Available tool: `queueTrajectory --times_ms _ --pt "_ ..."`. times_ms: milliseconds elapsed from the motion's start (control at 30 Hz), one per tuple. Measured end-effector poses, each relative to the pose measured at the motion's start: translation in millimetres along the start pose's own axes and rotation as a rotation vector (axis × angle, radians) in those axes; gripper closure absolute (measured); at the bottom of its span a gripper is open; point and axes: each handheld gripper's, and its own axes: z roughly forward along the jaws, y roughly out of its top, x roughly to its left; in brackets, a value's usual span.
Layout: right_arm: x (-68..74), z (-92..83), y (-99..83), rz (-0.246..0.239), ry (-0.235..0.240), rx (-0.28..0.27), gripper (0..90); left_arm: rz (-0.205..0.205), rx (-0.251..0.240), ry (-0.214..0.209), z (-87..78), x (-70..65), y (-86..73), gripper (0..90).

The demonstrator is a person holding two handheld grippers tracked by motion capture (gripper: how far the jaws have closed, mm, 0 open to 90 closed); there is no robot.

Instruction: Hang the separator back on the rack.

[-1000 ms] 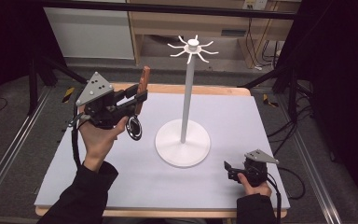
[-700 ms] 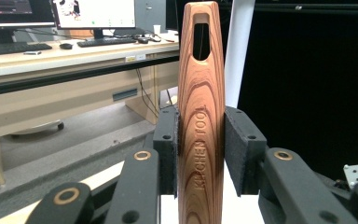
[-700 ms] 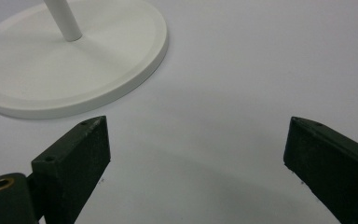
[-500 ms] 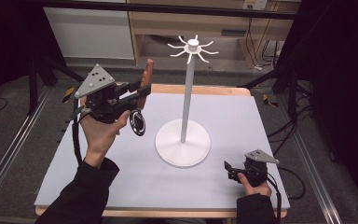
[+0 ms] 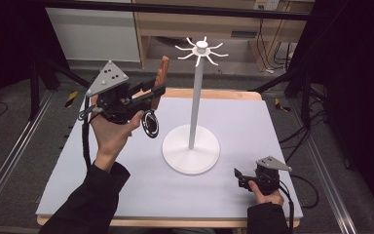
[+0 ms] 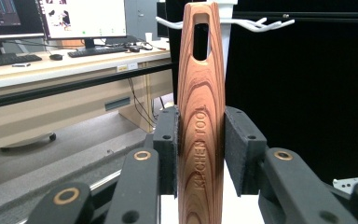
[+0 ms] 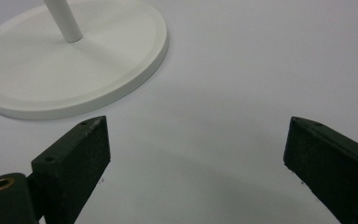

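A white hook stand (image 5: pixel 191 146) is standing on a pale grey table (image 5: pixel 126 195), its round base near the table's middle and its ring of hooks at the top of a thin pole. To the left of the stand, the person's left gripper (image 5: pixel 152 92) is being held above the table, its jaws clamping a wooden-handled kitchen tool (image 5: pixel 161 73). In the high view, the handle is rising upright beside the pole, below the hooks, and a dark round head is hanging beneath the gripper. The left gripper view is showing what the high view cannot: both pads (image 6: pixel 166 149) are pressing the handle's sides, the wood grain carries the words "KITCHEN TOOL", and a slot near the handle's tip is sitting level with the stand's hooks behind it. To the right of the stand's base, the right gripper (image 5: pixel 238 178) is resting low near the table's front edge. The right gripper view is showing its jaws standing wide apart over bare table, with the base just ahead.
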Motion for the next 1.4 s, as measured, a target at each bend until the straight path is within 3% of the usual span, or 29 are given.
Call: queueTrajectory --times_ms 1400 --pt "-1.1 -0.8 0.2 0.007 0.006 -0.005 7.6 0.014 0.023 -0.01 32.3 -7.0 14.2 67.7"
